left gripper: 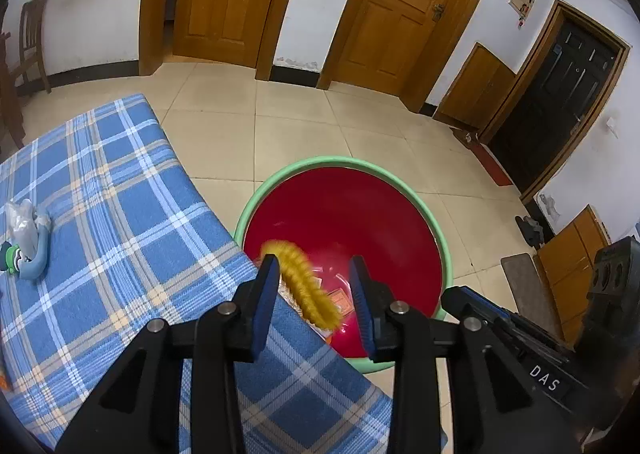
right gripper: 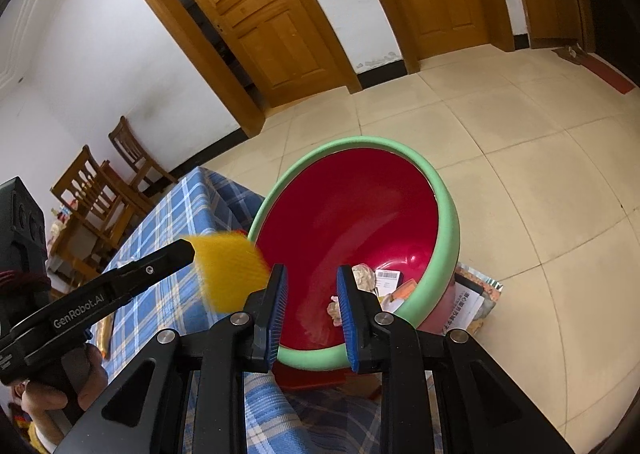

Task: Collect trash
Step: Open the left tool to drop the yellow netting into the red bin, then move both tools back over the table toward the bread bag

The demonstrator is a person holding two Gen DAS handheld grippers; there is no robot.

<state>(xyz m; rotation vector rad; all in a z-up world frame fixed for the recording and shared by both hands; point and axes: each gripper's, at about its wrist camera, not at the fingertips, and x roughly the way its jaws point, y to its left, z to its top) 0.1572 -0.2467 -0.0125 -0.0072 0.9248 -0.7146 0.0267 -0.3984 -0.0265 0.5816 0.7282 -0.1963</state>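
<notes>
Yellow scrap (left gripper: 308, 286), one red bin (left gripper: 442, 238)

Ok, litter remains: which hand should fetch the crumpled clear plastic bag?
Left. The left gripper is open beside the blue checked cloth bearing the bag; the right gripper clamps the green-rimmed red basin.

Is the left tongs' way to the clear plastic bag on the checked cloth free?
Probably yes: only checked cloth lies between the left tongs and the clear plastic bag, though a yellow fuzzy piece sits between their open jaws.
</notes>
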